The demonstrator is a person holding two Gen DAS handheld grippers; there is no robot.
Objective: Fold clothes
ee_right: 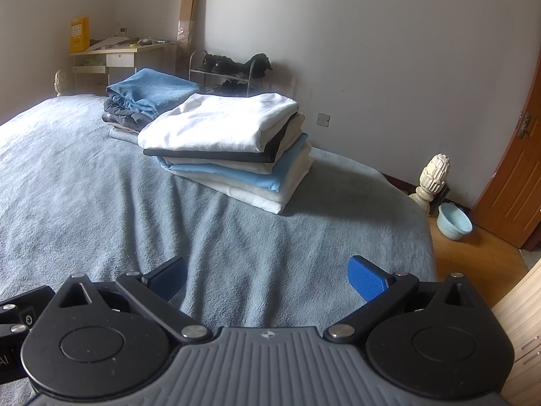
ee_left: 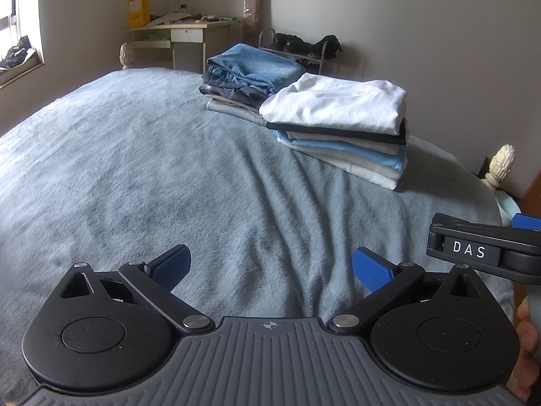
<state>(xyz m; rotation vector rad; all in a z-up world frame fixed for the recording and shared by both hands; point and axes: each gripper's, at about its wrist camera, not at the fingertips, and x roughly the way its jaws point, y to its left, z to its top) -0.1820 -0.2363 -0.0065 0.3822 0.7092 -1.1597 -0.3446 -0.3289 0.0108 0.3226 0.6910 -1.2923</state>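
Note:
A stack of folded shirts (ee_left: 341, 125) (ee_right: 233, 149), white on top with black, pale blue and cream layers under it, sits at the far right of the grey-blue bed cover (ee_left: 135, 169) (ee_right: 84, 186). Behind it lies a second pile (ee_left: 250, 71) (ee_right: 148, 98) of blue and dark folded clothes. My left gripper (ee_left: 270, 270) hovers open over bare cover, well short of the stacks, with nothing between its blue pads (ee_left: 372, 272). My right gripper (ee_right: 267, 277) is open too and holds nothing. Its body (ee_left: 487, 247) shows at the right edge of the left wrist view.
The bed's right edge drops to a wooden floor with a pale blue basin (ee_right: 453, 225) and a cream bedpost finial (ee_right: 432, 176). An orange door (ee_right: 520, 176) stands at right. A desk (ee_left: 182, 34) and a shoe rack (ee_left: 297, 47) line the far wall. A hand (ee_left: 527, 348) grips at right.

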